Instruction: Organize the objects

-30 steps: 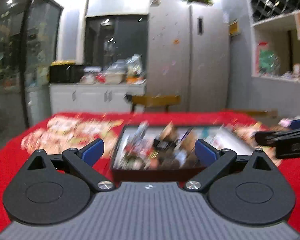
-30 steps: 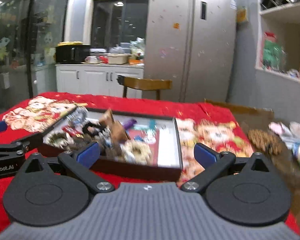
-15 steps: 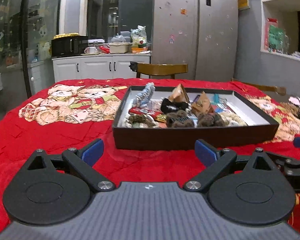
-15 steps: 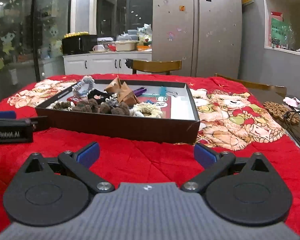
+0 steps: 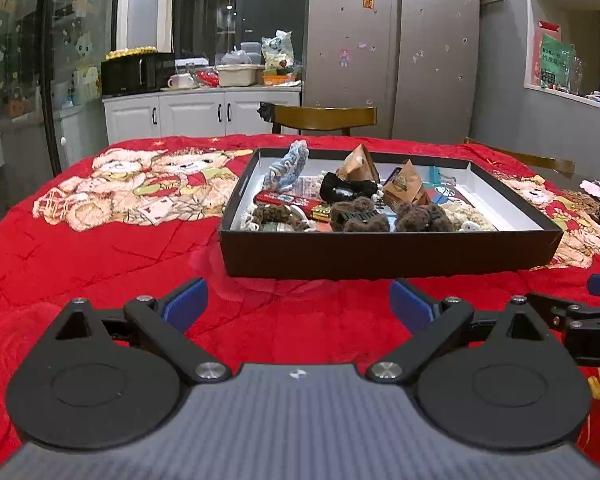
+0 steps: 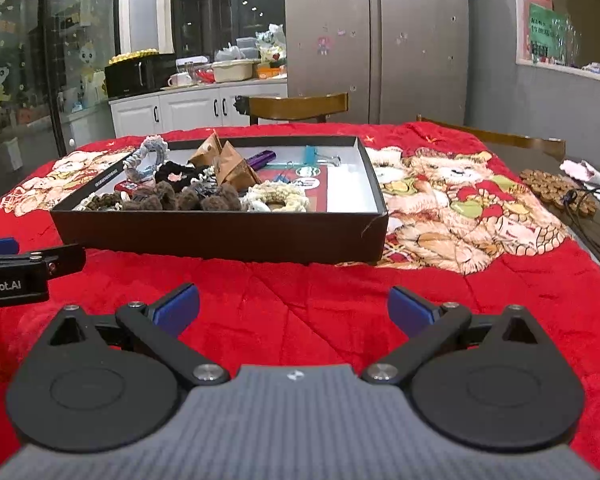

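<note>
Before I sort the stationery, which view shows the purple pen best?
The right wrist view: the purple pen lies unobstructed in the black box. In the left wrist view, the brown paper packets hide it.

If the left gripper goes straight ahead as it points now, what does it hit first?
Likely the near wall of the shallow black cardboard box. The open left gripper sits low over the red blanket, nothing between; height is uncertain.

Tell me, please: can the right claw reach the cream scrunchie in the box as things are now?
Probably yes. The right claw is open and empty, the black box has no lid, and the cream scrunchie lies uncovered behind the near wall, which the claw must clear.
</note>
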### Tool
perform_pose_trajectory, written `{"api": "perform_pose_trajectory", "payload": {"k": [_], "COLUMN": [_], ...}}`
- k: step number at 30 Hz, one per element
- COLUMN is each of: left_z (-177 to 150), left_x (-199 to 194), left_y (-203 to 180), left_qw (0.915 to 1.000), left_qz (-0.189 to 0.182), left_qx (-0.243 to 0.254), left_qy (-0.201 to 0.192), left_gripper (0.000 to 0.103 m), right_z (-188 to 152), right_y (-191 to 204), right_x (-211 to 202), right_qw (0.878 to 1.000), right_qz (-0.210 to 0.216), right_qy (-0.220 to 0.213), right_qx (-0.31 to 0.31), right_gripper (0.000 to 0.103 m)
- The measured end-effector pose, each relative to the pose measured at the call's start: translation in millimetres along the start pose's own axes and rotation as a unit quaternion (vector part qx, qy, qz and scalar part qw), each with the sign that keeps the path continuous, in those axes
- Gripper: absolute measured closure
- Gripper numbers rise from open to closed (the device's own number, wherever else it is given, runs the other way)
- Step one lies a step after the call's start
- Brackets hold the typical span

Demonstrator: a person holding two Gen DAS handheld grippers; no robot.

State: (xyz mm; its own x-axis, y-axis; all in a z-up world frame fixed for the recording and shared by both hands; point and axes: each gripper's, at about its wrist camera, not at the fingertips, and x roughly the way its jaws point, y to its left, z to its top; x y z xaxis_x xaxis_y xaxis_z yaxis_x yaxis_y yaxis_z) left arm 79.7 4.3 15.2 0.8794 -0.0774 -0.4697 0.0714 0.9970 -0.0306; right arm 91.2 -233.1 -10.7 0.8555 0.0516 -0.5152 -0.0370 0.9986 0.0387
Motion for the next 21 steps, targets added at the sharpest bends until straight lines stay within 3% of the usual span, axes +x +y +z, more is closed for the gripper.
{"api": "perform_pose_trajectory", "payload": {"k": [21], "left_z": [-1.0], "left_x": [6.0], "left_y": [0.5], "left_qw": [0.9999], "left_qz": [-0.001], "left_qx": [-0.007], "left_qy": [0.013], "left_gripper": [0.004], "right_z": [-0.4], "right_y": [-1.9], "right_x": [5.9], "right_qw": [1.0], "right_qz": [0.006], "right_qy": [0.018], "right_qx": [0.008], "right_gripper": [0.0]}}
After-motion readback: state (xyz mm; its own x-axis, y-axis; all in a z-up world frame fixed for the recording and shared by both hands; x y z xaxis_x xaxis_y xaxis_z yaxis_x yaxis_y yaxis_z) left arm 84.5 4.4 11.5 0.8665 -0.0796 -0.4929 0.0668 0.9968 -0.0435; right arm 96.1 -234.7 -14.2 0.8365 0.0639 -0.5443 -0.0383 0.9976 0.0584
